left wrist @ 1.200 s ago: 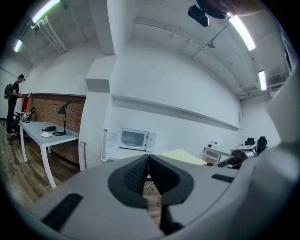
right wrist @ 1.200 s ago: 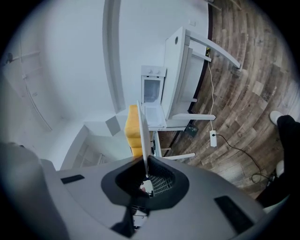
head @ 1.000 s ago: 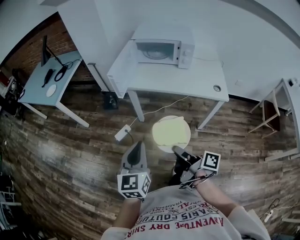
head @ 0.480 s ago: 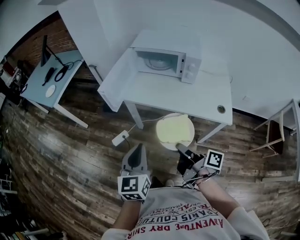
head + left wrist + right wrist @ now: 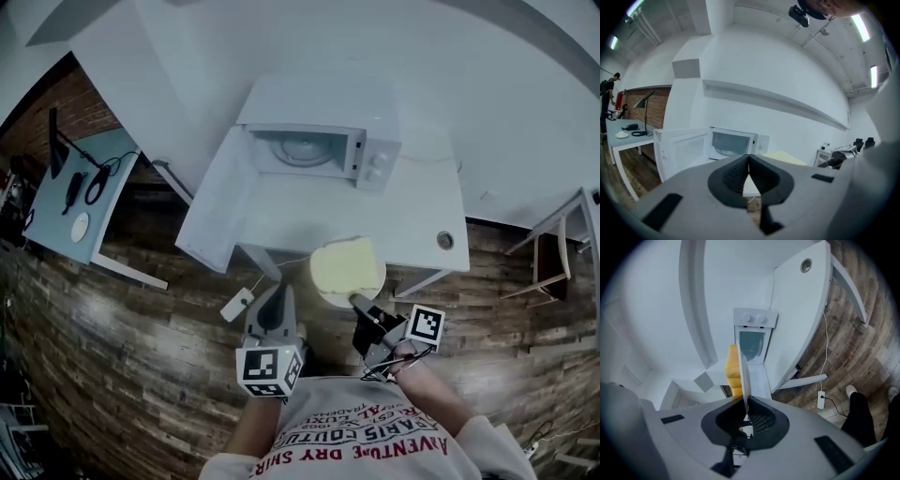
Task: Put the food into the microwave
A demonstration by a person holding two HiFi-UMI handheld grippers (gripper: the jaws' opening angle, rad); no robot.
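A white plate [image 5: 330, 292] carrying pale yellow food [image 5: 345, 265] hangs at the front edge of the white table [image 5: 412, 211]. My right gripper [image 5: 357, 301] is shut on the plate's near rim; in the right gripper view the plate [image 5: 745, 376] stands edge-on between the jaws, with the food [image 5: 733, 367] to its left. The white microwave [image 5: 314, 141] stands on the table with its door [image 5: 211, 202] swung open to the left and its cavity showing. My left gripper [image 5: 275, 292] is shut and empty, pointing at the microwave [image 5: 730, 143] from left of the plate.
A blue-grey desk [image 5: 66, 220] with small items stands far left. A white power strip [image 5: 236, 305] and its cable lie on the wooden floor under the table. A wooden chair [image 5: 553, 248] is at the right. A round cable hole [image 5: 445, 240] marks the table's right end.
Both grippers and the plate have come forward to the table; the microwave and table now look nearer and larger. The plate has gone from over the floor to the table's front edge.
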